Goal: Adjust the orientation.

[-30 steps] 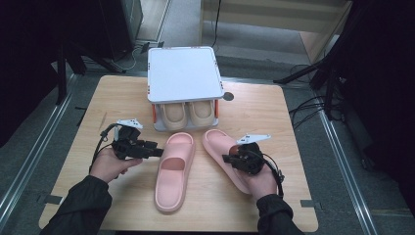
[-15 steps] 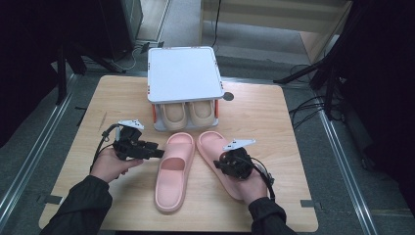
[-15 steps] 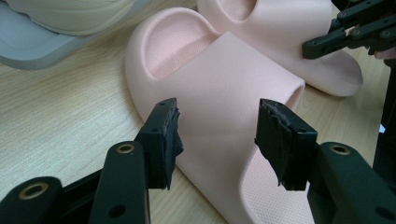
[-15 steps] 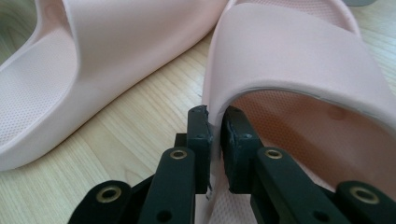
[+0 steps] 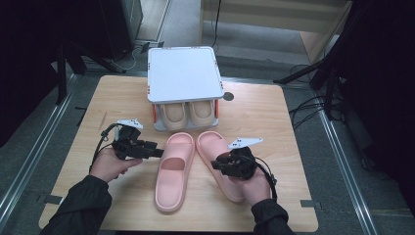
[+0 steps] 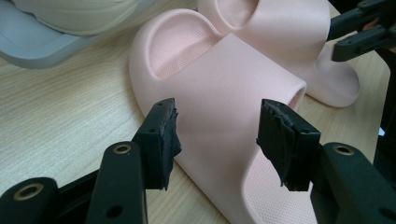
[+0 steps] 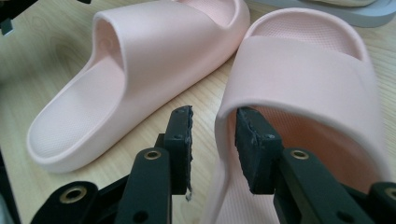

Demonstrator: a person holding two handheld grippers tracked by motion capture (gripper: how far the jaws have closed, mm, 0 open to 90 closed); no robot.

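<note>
Between the right tongs [image 7: 212,135], pink slipper's strap edge [image 7: 224,121], jaws just opening

One camera hangs overhead, looking forward and down on the counter [image 5: 274,112]. Two ride low behind each tool's jaws, very close. All share the pink slippers [image 5: 172,171].
</note>
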